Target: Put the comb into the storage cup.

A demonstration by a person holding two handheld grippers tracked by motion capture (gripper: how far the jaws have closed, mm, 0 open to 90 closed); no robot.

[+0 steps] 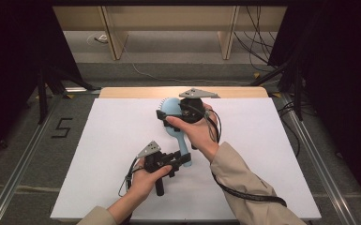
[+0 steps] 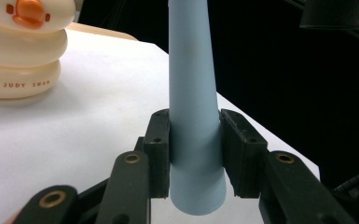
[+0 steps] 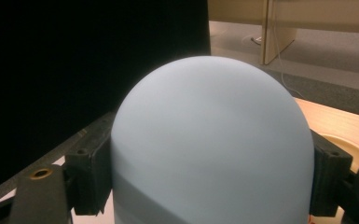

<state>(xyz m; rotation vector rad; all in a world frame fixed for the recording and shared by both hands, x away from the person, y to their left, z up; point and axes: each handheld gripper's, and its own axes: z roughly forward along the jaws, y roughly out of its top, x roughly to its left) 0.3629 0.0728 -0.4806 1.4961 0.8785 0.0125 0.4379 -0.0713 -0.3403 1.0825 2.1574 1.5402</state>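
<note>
A light-blue hairbrush (image 1: 178, 136) is held above the white board (image 1: 108, 140) by both grippers. My left gripper (image 1: 184, 159) is shut on the end of its handle (image 2: 193, 116), with both pads pressed against the sides of the handle in the left gripper view (image 2: 195, 140). My right gripper (image 1: 166, 112) is shut on the rounded brush head (image 3: 210, 140), and its pads clamp the two edges of the smooth back in the right gripper view (image 3: 210, 172). Bristles show along the head's left rim in the high view.
A cream duck-shaped container (image 2: 21, 46) with an orange beak and printed lettering stands on the board beyond the handle. The board lies on a wooden table (image 1: 136, 92). Dark curtains flank both sides, and cables trail across the floor (image 1: 169, 77) behind the table.
</note>
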